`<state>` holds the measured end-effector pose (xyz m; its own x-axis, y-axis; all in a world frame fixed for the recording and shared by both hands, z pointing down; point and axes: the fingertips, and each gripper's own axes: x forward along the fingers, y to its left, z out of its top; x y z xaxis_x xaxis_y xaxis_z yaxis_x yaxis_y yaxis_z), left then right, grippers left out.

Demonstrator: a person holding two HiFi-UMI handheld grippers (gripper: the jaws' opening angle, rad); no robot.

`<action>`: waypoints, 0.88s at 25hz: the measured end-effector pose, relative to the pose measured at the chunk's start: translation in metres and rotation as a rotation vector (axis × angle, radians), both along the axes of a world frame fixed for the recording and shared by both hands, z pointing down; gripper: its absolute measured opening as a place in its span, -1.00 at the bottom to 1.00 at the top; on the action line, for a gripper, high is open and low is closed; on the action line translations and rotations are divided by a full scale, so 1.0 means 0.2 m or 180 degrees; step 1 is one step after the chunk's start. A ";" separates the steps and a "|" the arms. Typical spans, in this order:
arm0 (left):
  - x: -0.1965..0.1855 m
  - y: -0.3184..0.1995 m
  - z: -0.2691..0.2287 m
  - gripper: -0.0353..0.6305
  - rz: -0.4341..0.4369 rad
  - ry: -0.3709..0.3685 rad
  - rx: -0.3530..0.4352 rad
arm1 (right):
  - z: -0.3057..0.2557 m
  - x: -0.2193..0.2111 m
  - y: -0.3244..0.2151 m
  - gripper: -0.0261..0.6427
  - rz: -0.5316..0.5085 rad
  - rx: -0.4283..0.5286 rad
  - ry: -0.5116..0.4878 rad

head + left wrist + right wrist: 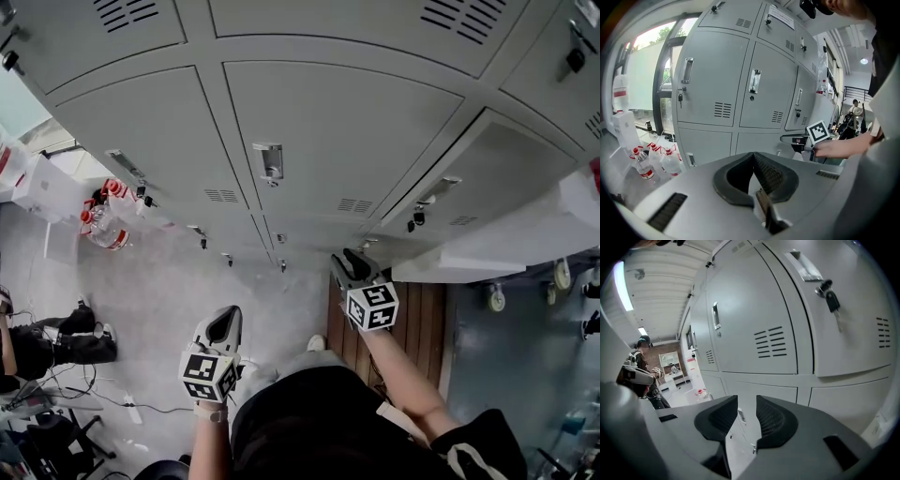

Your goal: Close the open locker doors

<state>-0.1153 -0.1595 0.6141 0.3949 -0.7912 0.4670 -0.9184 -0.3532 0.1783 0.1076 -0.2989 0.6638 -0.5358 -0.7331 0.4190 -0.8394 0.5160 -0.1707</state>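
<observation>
**Head view: both grippers held up before a bank of lockers, one door not quite flush**

Seen steeply from above, the bank of grey lockers (328, 131) fills the top of the frame. The middle door (319, 103) lies flat in its frame, with its recessed handle (269, 161) near the lower edge. The right-hand door (506, 178) has a key (413, 219) hanging in its lock. It looks darker than its neighbours and shows a shadowed line along its left edge, as though it stands slightly off flush. Whether it is latched cannot be told.

The left gripper (225, 319) is held low and left of the person's body, well apart from the lockers. In the left gripper view its jaws meet at the tips with nothing between them.

The right gripper (354, 261) is further forward, near the foot of the right-hand door but not touching it. In the right gripper view its jaws stand a narrow gap apart and hold nothing (only the lower locker panels show through the slot).

Water bottles (101, 225) with red caps stand on the floor (159, 291) at the left end of the lockers. A wooden platform (412, 319) lies below the right gripper. Another person (56, 342) in dark clothes is at the far left edge.
</observation>
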 end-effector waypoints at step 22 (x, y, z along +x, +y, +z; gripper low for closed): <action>-0.27 0.15 -0.52 -0.84 0.0585 0.0199 0.0786 | -0.84 -0.78 0.70 -0.74 -0.0705 0.0699 -0.0135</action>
<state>-0.1685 -0.1303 0.5102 0.5636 -0.7904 0.2398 -0.8252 -0.5518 0.1207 -0.0479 -0.1598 0.4959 -0.7061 -0.6672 0.2374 -0.6971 0.7138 -0.0673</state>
